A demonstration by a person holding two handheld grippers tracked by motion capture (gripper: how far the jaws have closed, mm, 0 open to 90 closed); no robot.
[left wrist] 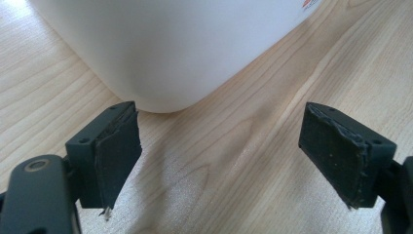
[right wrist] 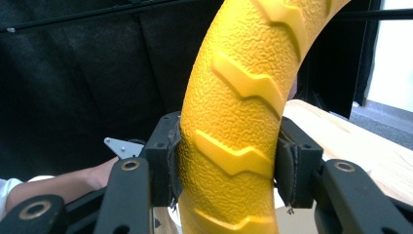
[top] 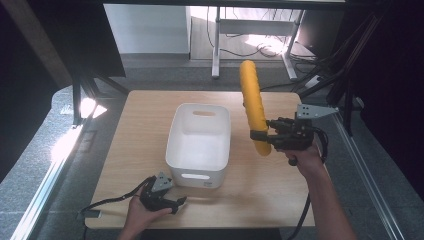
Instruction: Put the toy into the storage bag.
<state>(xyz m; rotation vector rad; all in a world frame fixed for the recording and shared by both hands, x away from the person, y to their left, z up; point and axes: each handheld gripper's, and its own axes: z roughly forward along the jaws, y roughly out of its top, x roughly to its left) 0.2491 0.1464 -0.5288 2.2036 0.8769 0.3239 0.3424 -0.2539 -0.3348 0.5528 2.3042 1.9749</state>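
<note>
High view | wooden table (top: 280, 195) stood on grey floor | left gripper (top: 172, 204) rested on near edge, jaws apart | white bin (top: 199, 145) sat mid-table, holding nothing | right gripper (top: 261, 135) clamped yellow ridged cylinder (top: 252, 102), raised beside bin | desk legs stood beyond.

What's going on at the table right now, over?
Right gripper clamps yellow baguette toy, raised upright. Left gripper open, empty, beside white bin. Nothing blocking the bin.
</note>
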